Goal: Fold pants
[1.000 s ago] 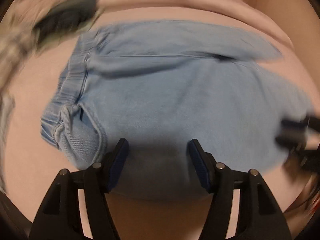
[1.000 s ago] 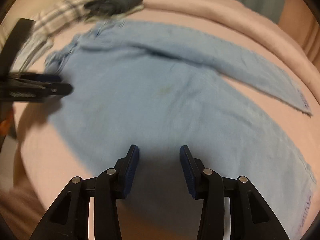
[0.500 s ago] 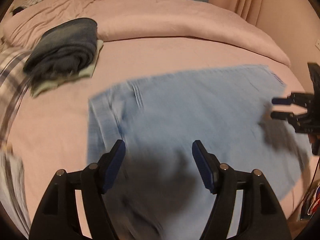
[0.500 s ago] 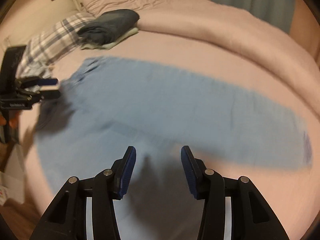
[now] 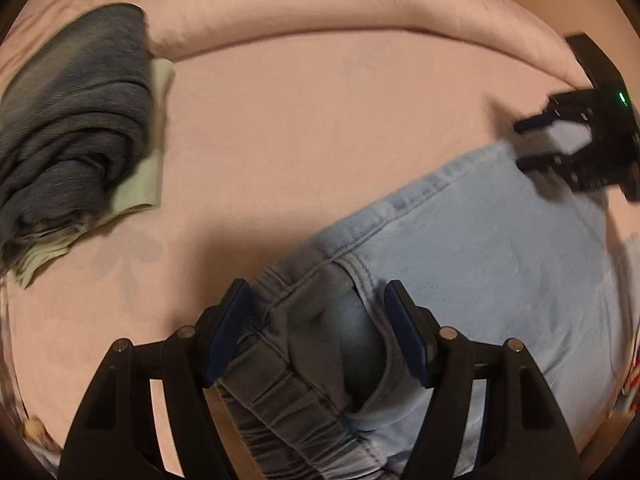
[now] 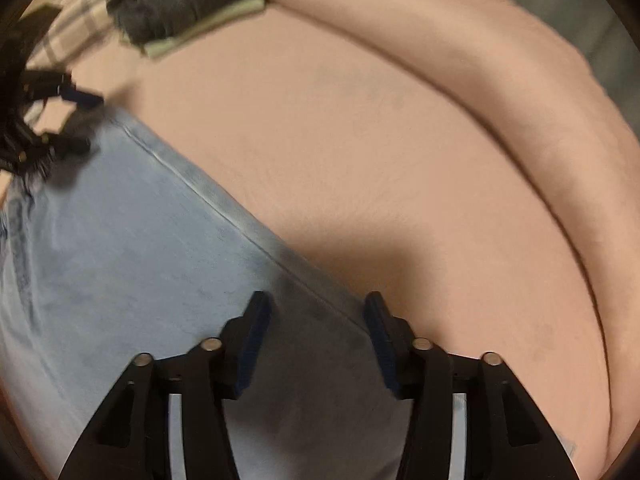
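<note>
Two grippers hovered over light blue pants (image 5: 480, 248) that lay flat on a pink bed sheet (image 5: 320, 128). Seen from the left wrist, the left gripper (image 5: 316, 332) had its blue-padded fingers (image 5: 226, 332) spread wide, with the gathered elastic waistband (image 5: 280, 396) between and beneath them; nothing was clamped. The right gripper (image 5: 536, 142) showed at the far right of that view, jaws parted, near the pants' stitched side seam (image 5: 420, 188). From the right wrist, the right gripper (image 6: 316, 340) was likewise released, its fingers (image 6: 252, 340) straddling the seam edge of the denim without pinching it. The pants (image 6: 120, 240) filled the lower left of that view, and the left gripper (image 6: 60, 120) appeared blurred at the left edge. Beyond, a folded dark garment (image 5: 72, 120) sat on a pale green cloth (image 5: 148, 184), well apart from the pants. A rolled pink duvet (image 5: 320, 12) ran along the far side.
</note>
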